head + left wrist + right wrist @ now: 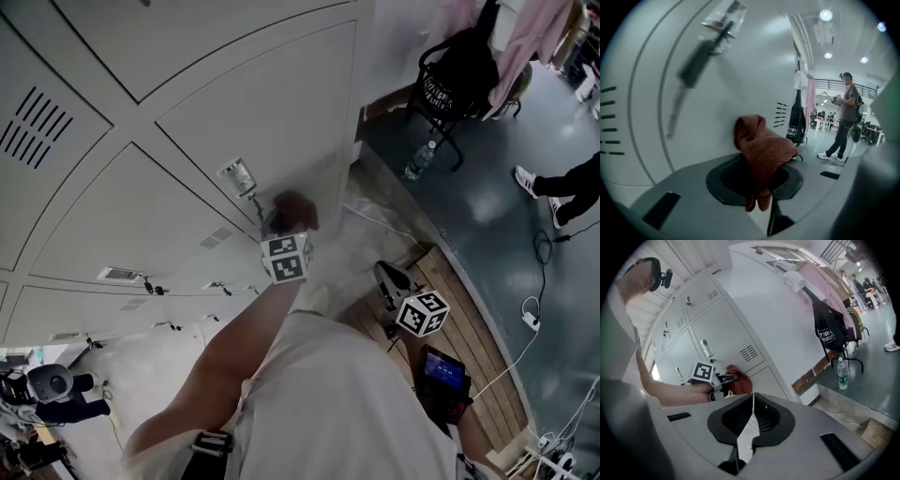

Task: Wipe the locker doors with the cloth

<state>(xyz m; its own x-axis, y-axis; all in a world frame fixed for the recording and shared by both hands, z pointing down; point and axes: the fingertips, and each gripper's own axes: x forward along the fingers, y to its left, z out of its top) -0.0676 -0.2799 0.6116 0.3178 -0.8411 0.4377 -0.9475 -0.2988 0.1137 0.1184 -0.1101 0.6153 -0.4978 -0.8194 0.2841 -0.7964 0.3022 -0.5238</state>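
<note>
Cloth [761, 154]: reddish knit rag, bunched up; looks soft, light, floppy, prob. grippy, not fragile.
Where: pinched in L gripper [761, 177], free end pressed vs. locker door [253, 103], just below its latch [239, 178].
Hold: jaws clamp a mid fold, tail hangs below; I'd judge a grip nearer one edge would leave more flat cloth for wiping, but this wad works w/ pressure.
R gripper [752, 416]: jaws pressed together, nothing btwn them; held low, well apart from door.
Surface: pale grey painted metal, smooth, vent slots [749, 353] on door; cloth should slide easily, may snag on latch.
Room: dark glossy floor [487, 187], water bottle [419, 161] near chair w/ black bag [459, 75], wood platform [469, 347] underfoot, person [846, 117] standing far off.
</note>
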